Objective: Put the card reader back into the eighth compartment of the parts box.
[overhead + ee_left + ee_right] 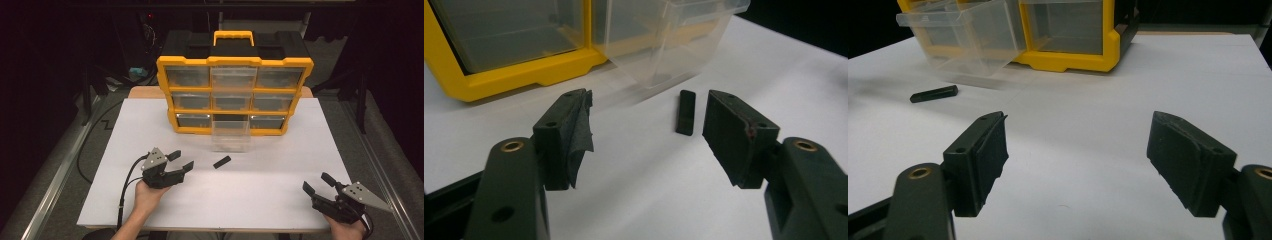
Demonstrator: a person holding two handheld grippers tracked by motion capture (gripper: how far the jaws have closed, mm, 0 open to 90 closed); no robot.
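Note:
A small flat black bar (222,162) lies on the white table (280,200), a little in front of a clear drawer (230,134) pulled far out of the yellow organizer's (234,95) bottom row. My left gripper (180,161) stands open just left of the bar, empty. In the left gripper view the bar (685,112) lies slightly beyond the jaws, close to the right fingertip (734,135), with the clear drawer (669,40) behind it. My right gripper (318,183) rests open near the front right corner, empty; its view has the bar (934,94) far off left.
The organizer has a black top, a yellow handle (233,37) and several clear drawers; it stands at the table's far middle. A middle drawer of the top row (232,77) also sticks out slightly. Cables trail from both grippers off the near edge. Dark floor surrounds the table.

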